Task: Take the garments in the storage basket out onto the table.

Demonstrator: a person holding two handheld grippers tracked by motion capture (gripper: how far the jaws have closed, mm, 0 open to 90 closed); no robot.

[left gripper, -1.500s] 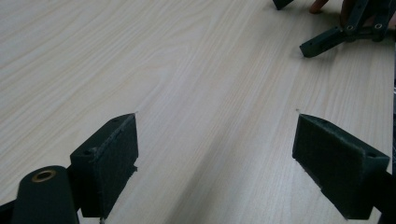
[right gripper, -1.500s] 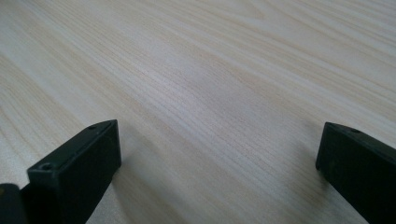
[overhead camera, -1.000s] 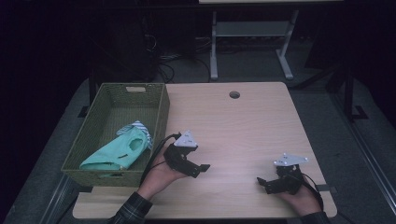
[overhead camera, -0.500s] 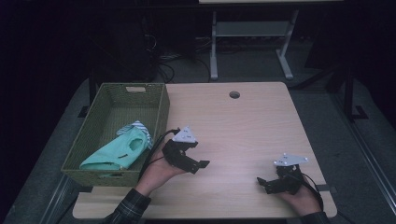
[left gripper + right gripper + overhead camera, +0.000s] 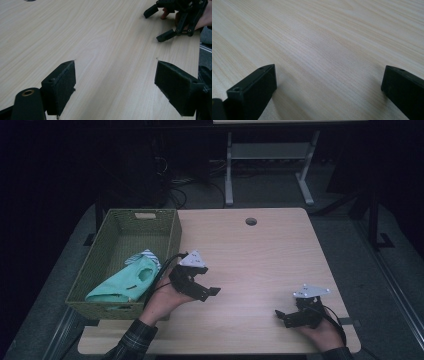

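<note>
Since the earlier frames, the left gripper (image 5: 202, 292) had shifted a little toward the middle of the table (image 5: 260, 255), away from the basket, while the right gripper (image 5: 286, 316) had stayed where it was.

Seen from the high view, going left to right: a green woven basket (image 5: 170, 237) sat at the table's nine o'clock side, overhanging the left edge. Inside it lay a mint-green cloth (image 5: 127, 282), crumpled toward the basket's near end at about six o'clock, with a small striped white piece (image 5: 145, 255) just beyond it, touching it. Neither gripper touched the cloth or the basket.

Just right of the basket's near corner, a hand held the left gripper, its black cable (image 5: 162, 275) looping back toward the basket rim. The grey three-cornered plate (image 5: 192, 259) sat on top. The gripper pointed toward four o'clock. In the left gripper view its jaws were spread wide apart with nothing between them, only bare pale wood, and the right gripper (image 5: 163, 23) showed at one o'clock, farther off, also spread.

A small round hole (image 5: 251, 221) marked the table at twelve o'clock, well apart from both hands.

At about five o'clock, near the table's front right corner, a hand held the right gripper low, its jaws pointing toward nine o'clock. In the right gripper view its jaws stood wide apart over bare wood grain, holding nothing.
</note>
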